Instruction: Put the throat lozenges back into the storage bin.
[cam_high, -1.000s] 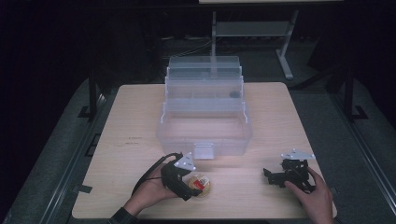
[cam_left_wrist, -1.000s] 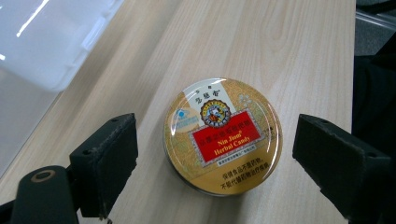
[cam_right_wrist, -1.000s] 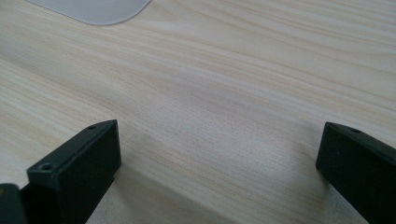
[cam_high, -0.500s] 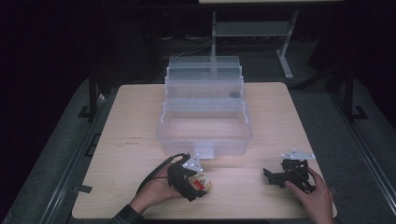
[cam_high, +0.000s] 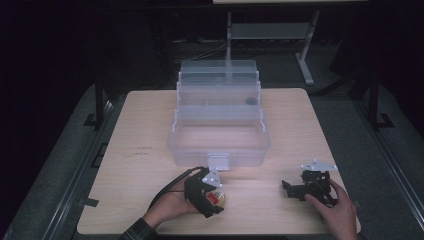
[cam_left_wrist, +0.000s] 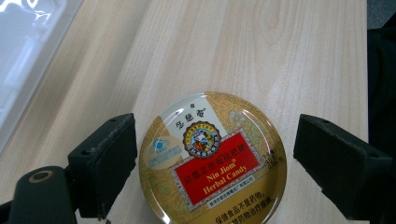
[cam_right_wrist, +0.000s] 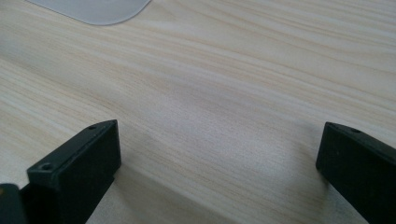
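**Candy tin sits between wide jaws at the near edge of the counter**

The left gripper (cam_high: 212, 196) stands wide, its jaws on either side of a round candy tin (cam_left_wrist: 212, 161) without closing on it. The left gripper view shows what the high view leaves small: a gold lid with a red label reading "Nin Jiom Herbal Candy", one jaw just beside the rim, the other a little apart. In the high view the tin (cam_high: 217, 198) lies near the front of the counter (cam_high: 140, 125), just in front of a clear tiered plastic box (cam_high: 218, 120). The right gripper (cam_high: 295, 189) rests at the near right, jaws wide over bare wood. The counter is pale wood grain; the room beyond is dark, with a metal stand at the far side.
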